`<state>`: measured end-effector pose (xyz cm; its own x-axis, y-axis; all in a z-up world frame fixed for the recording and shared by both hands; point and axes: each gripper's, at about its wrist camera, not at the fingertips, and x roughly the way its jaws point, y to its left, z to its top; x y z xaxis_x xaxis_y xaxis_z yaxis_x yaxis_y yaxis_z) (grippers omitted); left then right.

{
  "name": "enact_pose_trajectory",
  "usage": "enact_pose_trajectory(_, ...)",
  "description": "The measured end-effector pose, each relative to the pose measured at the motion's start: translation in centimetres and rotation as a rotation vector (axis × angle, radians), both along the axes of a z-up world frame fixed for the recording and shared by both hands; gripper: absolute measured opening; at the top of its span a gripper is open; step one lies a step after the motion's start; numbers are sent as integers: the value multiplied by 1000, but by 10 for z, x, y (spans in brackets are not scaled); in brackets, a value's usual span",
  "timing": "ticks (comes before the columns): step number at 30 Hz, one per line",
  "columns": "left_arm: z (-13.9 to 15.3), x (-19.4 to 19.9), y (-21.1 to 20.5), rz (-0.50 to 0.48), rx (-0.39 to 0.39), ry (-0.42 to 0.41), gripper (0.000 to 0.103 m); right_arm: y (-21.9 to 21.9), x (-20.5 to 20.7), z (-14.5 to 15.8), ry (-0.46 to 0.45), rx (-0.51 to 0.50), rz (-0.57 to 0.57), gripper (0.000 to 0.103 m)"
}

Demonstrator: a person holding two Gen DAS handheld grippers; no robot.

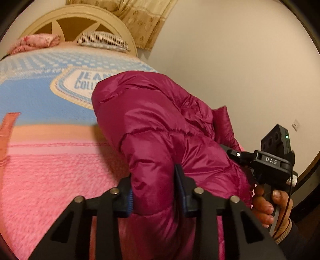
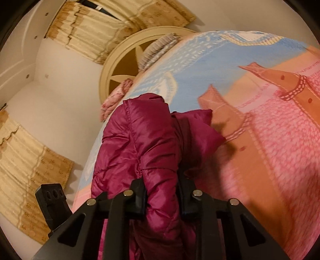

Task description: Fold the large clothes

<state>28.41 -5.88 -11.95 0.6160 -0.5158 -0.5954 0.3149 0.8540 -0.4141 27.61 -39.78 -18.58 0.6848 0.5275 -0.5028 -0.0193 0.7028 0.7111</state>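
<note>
A magenta puffer jacket (image 1: 164, 128) is lifted in a bunch above the bed. My left gripper (image 1: 155, 192) is shut on a thick fold of it, the blue pads pressing the padding from both sides. In the left wrist view the right gripper's body (image 1: 272, 160) shows at the right, held by a hand (image 1: 266, 204), with its fingers buried in the jacket. In the right wrist view my right gripper (image 2: 162, 192) is shut on another fold of the jacket (image 2: 144, 140). The jacket's lower part hangs out of sight below both grippers.
The bed carries a pink, orange and blue knitted-pattern cover (image 1: 50, 140) (image 2: 270, 130). A cream headboard (image 1: 80, 18) with a striped pillow (image 1: 104, 41) and a pink floral pillow (image 1: 36, 43) stands at the far end. Beige curtains (image 2: 84, 34) and bare walls surround it.
</note>
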Motion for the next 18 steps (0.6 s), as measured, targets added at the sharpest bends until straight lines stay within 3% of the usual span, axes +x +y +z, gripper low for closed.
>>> enact_pose_trajectory(6, 23, -43, 37, 67, 18, -57, 30, 59, -10, 28, -54, 7, 99, 22)
enact_pose_trajectory(10, 34, -65, 75, 139, 22, -81, 28, 109, -7, 35, -64, 31, 181, 21)
enact_pose_trajectory(18, 52, -109, 152, 299, 100, -114, 28, 220, 6, 43, -71, 79, 367, 19)
